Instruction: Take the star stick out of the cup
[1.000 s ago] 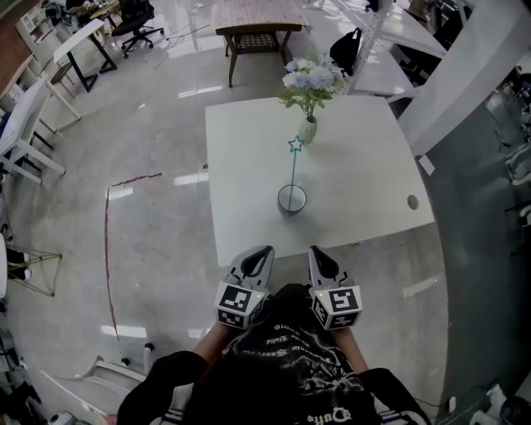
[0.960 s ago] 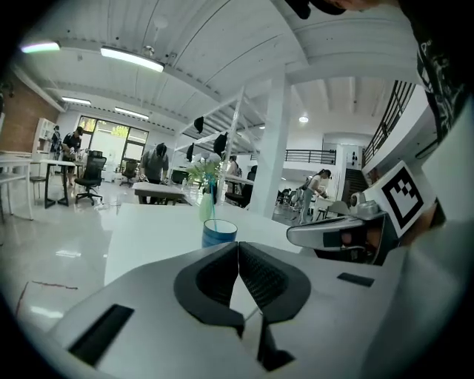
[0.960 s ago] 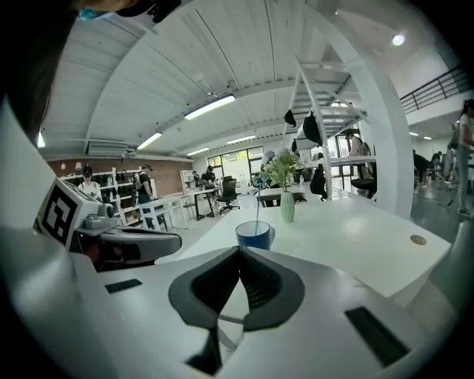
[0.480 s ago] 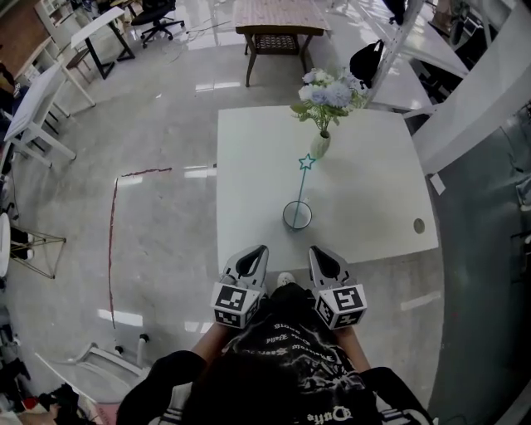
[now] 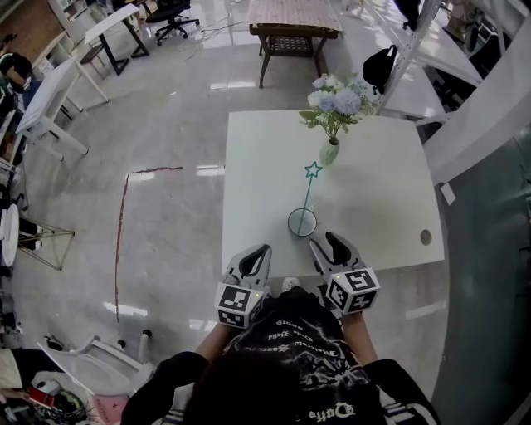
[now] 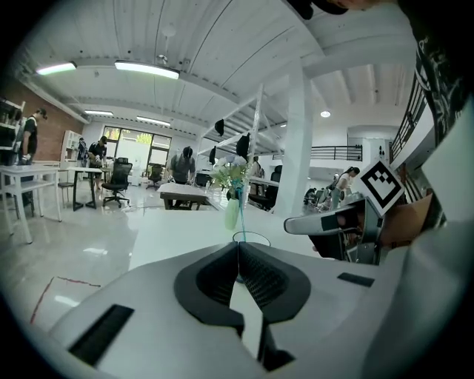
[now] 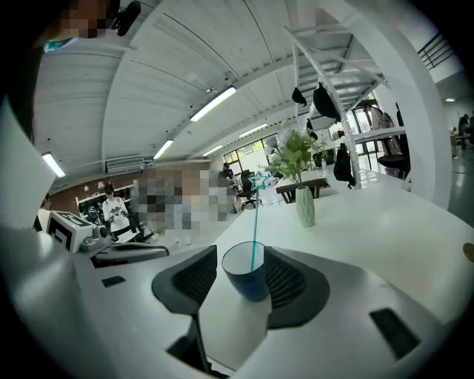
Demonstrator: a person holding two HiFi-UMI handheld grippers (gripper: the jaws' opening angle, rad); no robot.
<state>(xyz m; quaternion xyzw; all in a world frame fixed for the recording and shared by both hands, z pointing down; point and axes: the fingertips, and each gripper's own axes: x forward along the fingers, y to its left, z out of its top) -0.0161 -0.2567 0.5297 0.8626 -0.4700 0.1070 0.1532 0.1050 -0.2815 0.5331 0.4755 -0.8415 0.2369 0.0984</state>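
The left gripper (image 5: 259, 253) hung closed and empty over the near edge of the table (image 5: 382, 191). The right gripper (image 5: 329, 242) had just been opening its jaws. They stood wide with the cup (image 7: 248, 285) between them, and the pads did not touch it.

The cup stood near the table's front edge. The stick (image 5: 308, 195) leaned in it, with the star (image 5: 313, 170) at the top tilted toward the far side.

The step looked like steadying the cup before the pull. The right jaws likely needed to close gently on the cup wall, low down, so it would neither tip nor slide. The left gripper would then have to open, pinch the thin stick above the rim (a centred grip, since it is so slim) and draw it out along its own lean.

Just beyond the star stood a vase (image 5: 329, 152) of flowers (image 5: 336, 100), the one thing a careless lift could brush. A wooden table (image 5: 294, 12) stood well apart across the floor.
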